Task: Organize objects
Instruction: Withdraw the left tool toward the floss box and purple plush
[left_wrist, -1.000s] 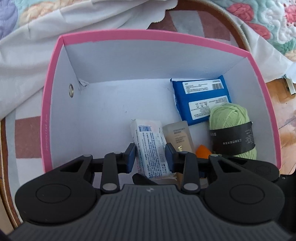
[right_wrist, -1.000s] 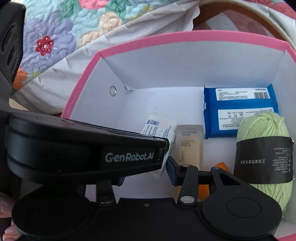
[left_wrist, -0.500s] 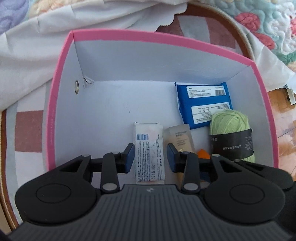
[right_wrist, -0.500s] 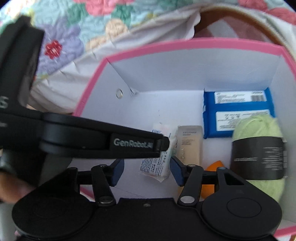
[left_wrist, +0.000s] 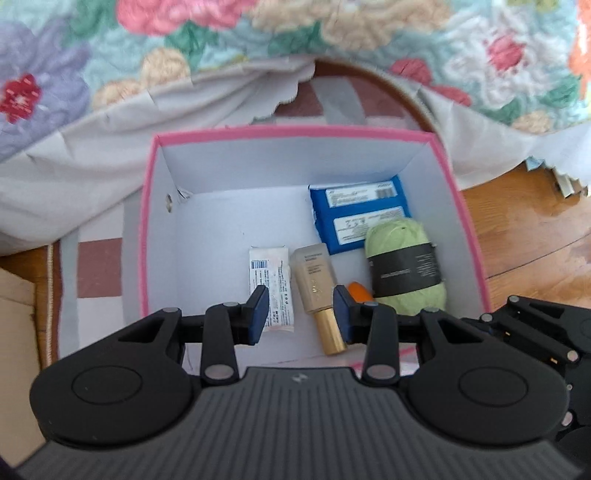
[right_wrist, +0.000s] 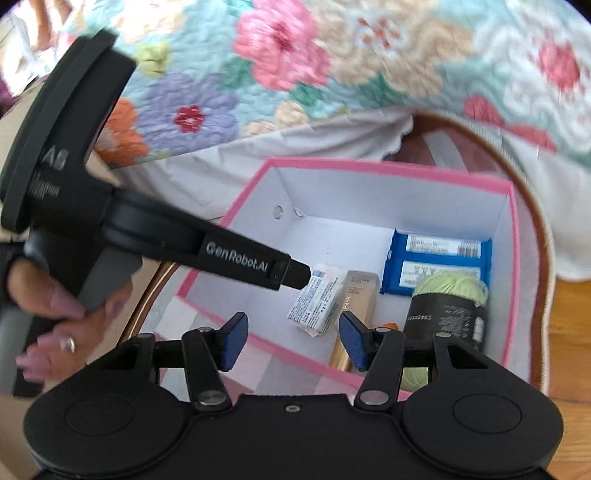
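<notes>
A pink-rimmed white box (left_wrist: 146, 236) (right_wrist: 515, 266) holds a white packet (left_wrist: 269, 280) (right_wrist: 319, 299), a beige tube with a gold cap (left_wrist: 316, 280) (right_wrist: 358, 295), a blue pack (left_wrist: 360, 218) (right_wrist: 437, 266), a green yarn ball (left_wrist: 406, 266) (right_wrist: 448, 306) and a small orange item (left_wrist: 360, 291). My left gripper (left_wrist: 301, 314) is open and empty, above the box's near edge. My right gripper (right_wrist: 291, 339) is open and empty, above the near wall. The left gripper's body (right_wrist: 236, 258) shows in the right wrist view.
The box stands on a checked rug (left_wrist: 96, 266) on a wooden floor (left_wrist: 535, 229). A floral quilt and white sheet (left_wrist: 92, 147) hang behind it. A cardboard edge (left_wrist: 14, 332) is at the left. A hand (right_wrist: 55, 325) holds the left gripper.
The left gripper let go of the white packet, which now lies flat in the box. Both grippers have pulled back and up, away from the box.
</notes>
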